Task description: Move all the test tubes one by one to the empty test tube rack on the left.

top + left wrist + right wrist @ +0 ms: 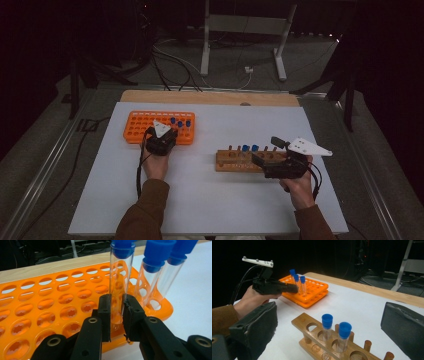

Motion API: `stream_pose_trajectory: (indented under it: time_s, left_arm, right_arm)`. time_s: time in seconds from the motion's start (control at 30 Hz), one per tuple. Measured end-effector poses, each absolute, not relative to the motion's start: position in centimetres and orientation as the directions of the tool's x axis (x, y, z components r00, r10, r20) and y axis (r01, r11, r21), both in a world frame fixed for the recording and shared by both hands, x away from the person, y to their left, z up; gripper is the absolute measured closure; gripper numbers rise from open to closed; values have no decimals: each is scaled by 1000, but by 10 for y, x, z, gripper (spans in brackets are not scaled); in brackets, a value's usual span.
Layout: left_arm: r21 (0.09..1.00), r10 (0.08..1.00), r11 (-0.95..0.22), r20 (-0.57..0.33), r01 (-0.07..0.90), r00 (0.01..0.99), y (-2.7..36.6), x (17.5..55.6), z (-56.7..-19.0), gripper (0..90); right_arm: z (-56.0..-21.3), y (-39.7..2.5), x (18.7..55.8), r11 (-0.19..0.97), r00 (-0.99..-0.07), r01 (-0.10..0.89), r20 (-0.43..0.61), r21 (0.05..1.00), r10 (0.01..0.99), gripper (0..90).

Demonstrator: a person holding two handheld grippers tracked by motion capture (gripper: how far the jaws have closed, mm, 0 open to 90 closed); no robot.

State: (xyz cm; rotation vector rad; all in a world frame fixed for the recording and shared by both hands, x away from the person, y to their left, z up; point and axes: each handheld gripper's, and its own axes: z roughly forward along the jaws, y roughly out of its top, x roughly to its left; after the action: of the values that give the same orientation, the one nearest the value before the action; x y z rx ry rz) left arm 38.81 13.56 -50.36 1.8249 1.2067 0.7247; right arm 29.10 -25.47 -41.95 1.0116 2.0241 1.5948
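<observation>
Three blue-capped tubes stand at the far right of the orange rack (140,127), the left gripper (117,312) pinching the nearest tube (120,277) low on its glass, while two more capped tubes (335,333) stand in the wooden rack (312,332) beneath the wide-open right gripper (260,160).

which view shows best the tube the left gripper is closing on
The left gripper view: the clear blue-capped tube stands in the orange rack between the left gripper jaws, close up. The right gripper view shows three small tubes beside that gripper; the high view shows blue caps.
</observation>
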Motion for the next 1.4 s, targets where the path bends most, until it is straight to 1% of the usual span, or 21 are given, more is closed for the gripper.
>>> stream_pose_trajectory:
  time_s: [0.37,0.53,0.77,1.03,1.4]
  left_arm:
    - [854,921,-222,25,471,388,137,387,-501,787]
    - [863,922,-192,-4,466,388,140,386,-503,787]
    - [863,924,-185,-10,470,381,139,386,-503,782]
    - [867,924,-192,3,459,381,140,385,-501,730]
    - [885,925,-192,20,424,379,141,383,-493,736]
  right_arm:
    - [-419,-255,291,103,-674,305,138,947,725,10]
    - [-420,-255,291,103,-674,308,140,946,726,10]
    - [-420,-255,290,102,-675,305,140,947,724,10]
    - [-420,-255,291,102,-673,308,141,946,726,10]
    - [-421,-255,291,101,-672,311,144,945,726,11]
